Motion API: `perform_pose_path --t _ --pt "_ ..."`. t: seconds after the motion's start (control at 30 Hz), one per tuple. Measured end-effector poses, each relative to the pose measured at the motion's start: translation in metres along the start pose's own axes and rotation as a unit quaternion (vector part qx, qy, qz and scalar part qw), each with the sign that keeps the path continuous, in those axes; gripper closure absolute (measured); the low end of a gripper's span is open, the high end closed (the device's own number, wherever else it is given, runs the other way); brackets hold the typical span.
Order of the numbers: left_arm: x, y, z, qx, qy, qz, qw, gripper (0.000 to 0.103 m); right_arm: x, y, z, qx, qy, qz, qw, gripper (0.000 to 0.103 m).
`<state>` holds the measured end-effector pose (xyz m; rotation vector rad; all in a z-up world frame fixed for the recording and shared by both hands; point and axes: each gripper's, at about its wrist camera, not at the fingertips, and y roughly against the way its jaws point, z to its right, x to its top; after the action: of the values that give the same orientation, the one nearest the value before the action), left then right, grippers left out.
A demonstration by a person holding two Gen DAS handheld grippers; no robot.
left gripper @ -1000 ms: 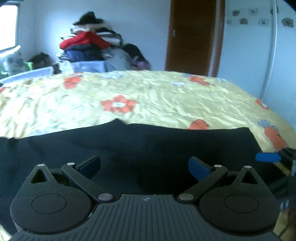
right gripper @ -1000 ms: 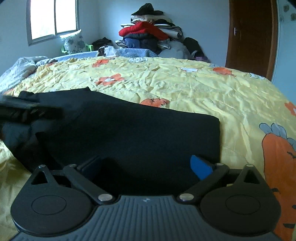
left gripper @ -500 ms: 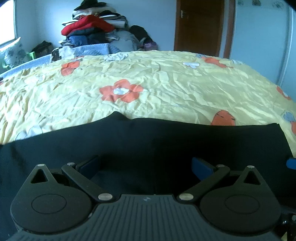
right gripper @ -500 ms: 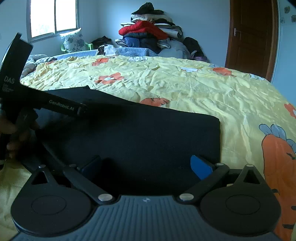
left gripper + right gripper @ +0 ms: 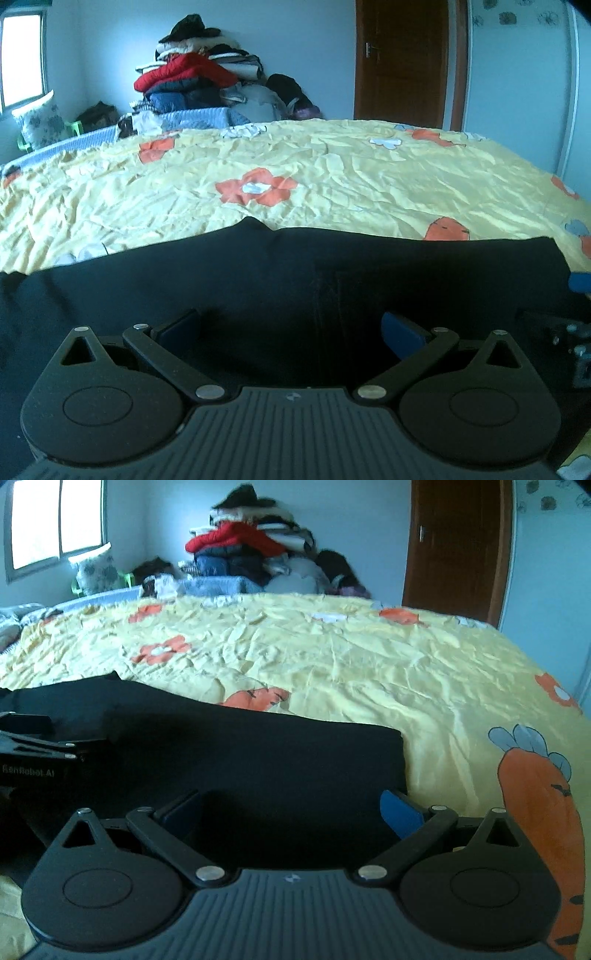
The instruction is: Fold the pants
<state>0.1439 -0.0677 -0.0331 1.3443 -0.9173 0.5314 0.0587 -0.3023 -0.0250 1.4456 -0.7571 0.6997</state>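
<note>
The black pants lie flat on the yellow floral bedspread, folded into a wide band; they also show in the right wrist view. My left gripper is open low over the middle of the pants, holding nothing. My right gripper is open over the pants' right end, its right finger near the cloth's right edge. The left gripper's body shows at the left of the right wrist view. Part of the right gripper shows at the right edge of the left wrist view.
A tall pile of clothes stands beyond the bed's far edge. A brown door is at the back right, a window at the back left. The bedspread stretches wide beyond the pants.
The left gripper has lowered and levelled over the pants' middle. The right wrist view has shifted slightly; both stay open.
</note>
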Motion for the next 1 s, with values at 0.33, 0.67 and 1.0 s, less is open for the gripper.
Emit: perform_pose_path --t 0.33,0.67,1.0 --pt "-0.001 0.0 -0.003 -0.006 0.01 -0.001 0.9999 0.0 0.0 0.0 -0.002 0.0 -0.003 0.001 1.0 0.0" --pt "-0.005 0.006 -0.003 -0.016 0.009 -0.004 0.9998 0.0 0.0 0.0 -0.001 0.0 -0.002 0.001 1.0 0.0" --pt "-0.025 0.035 -0.003 -0.013 -0.012 0.007 0.9998 0.0 0.0 0.0 -0.003 -0.004 0.0 0.0 1.0 0.0"
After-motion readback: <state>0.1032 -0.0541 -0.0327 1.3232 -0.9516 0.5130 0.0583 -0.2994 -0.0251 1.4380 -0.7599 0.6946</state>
